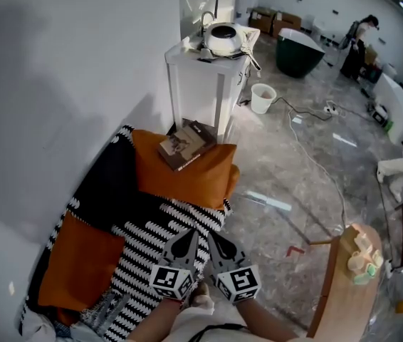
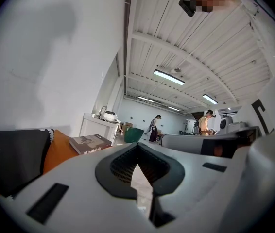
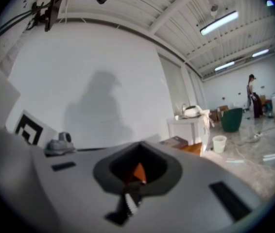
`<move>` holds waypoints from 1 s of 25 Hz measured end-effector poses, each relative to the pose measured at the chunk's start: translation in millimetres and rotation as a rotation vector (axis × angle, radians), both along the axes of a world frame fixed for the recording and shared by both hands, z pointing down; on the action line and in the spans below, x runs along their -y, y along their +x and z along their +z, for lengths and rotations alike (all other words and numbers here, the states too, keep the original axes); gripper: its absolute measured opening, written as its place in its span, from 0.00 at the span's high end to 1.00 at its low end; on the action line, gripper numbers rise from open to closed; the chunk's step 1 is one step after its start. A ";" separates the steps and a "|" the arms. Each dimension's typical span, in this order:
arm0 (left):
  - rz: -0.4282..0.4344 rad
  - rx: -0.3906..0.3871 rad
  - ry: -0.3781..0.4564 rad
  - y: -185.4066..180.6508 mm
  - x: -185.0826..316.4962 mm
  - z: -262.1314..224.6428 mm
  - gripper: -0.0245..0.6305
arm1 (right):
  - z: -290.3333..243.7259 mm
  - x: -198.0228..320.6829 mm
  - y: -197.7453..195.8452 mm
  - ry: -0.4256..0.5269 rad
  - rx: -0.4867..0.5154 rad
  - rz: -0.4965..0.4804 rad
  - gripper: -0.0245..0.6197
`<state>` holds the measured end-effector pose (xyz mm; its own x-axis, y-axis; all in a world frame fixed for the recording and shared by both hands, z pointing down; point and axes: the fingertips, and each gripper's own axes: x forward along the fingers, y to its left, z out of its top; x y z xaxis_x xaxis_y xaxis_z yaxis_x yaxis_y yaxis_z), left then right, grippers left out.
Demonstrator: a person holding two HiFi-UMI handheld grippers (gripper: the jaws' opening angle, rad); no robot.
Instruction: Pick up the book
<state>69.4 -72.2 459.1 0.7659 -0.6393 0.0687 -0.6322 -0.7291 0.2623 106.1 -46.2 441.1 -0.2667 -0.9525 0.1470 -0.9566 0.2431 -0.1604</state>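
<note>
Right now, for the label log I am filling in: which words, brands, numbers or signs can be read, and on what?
"calla": white print on the spine of the book, left gripper view; the letters after it are too blurred.
Book cover, head view: print too small to read.
Marker cubes on the left gripper and right gripper: square patterns, no letters.

Brown book [image 1: 186, 143], closed, lies flat atop orange cushion [image 1: 187, 182], cover up.

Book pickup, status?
Both shut, empty: left hand-held gripper, right hand-held gripper. Untouched book flat on orange cushion, ahead of both. Nothing on top of it.
</note>
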 end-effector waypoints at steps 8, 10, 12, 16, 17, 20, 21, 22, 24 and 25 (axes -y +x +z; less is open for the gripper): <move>0.006 -0.028 -0.033 6.0 31.6 5.1 0.93 | 4.5 30.5 4.9 -0.009 -0.004 -0.007 0.94; 0.011 -0.043 -0.049 8.5 37.5 8.8 0.93 | 7.8 38.7 6.9 -0.012 -0.004 -0.012 0.94; 0.006 -0.060 -0.063 9.4 43.3 11.7 0.93 | 12.9 47.2 6.8 -0.022 -0.007 -0.027 0.94; -0.017 -0.064 -0.060 7.3 68.5 15.9 0.93 | 22.1 76.6 4.4 -0.029 -0.004 -0.063 0.94; -0.027 -0.059 -0.060 5.6 75.5 17.9 0.93 | 24.3 84.0 2.7 -0.031 -0.001 -0.076 0.94; -0.067 -0.048 -0.076 -1.7 95.3 24.2 0.93 | 30.3 103.1 -5.7 -0.042 0.006 -0.130 0.94; -0.078 -0.047 -0.084 -2.9 102.2 26.2 0.93 | 31.5 110.0 -7.9 -0.045 0.005 -0.147 0.94; -0.088 -0.048 -0.092 -3.0 109.2 28.3 0.93 | 32.4 117.3 -9.4 -0.047 0.005 -0.164 0.94; -0.106 -0.055 -0.112 -2.2 123.3 33.0 0.93 | 35.5 131.6 -11.5 -0.055 0.006 -0.196 0.94; -0.115 -0.064 -0.123 -1.9 130.1 35.7 0.93 | 38.0 138.2 -12.3 -0.060 0.006 -0.210 0.94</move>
<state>67.4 -202.3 494.8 0.6935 -0.7127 0.1058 -0.6887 -0.6127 0.3876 93.8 -184.4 479.1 -0.4595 -0.8655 0.1996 -0.8849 0.4270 -0.1859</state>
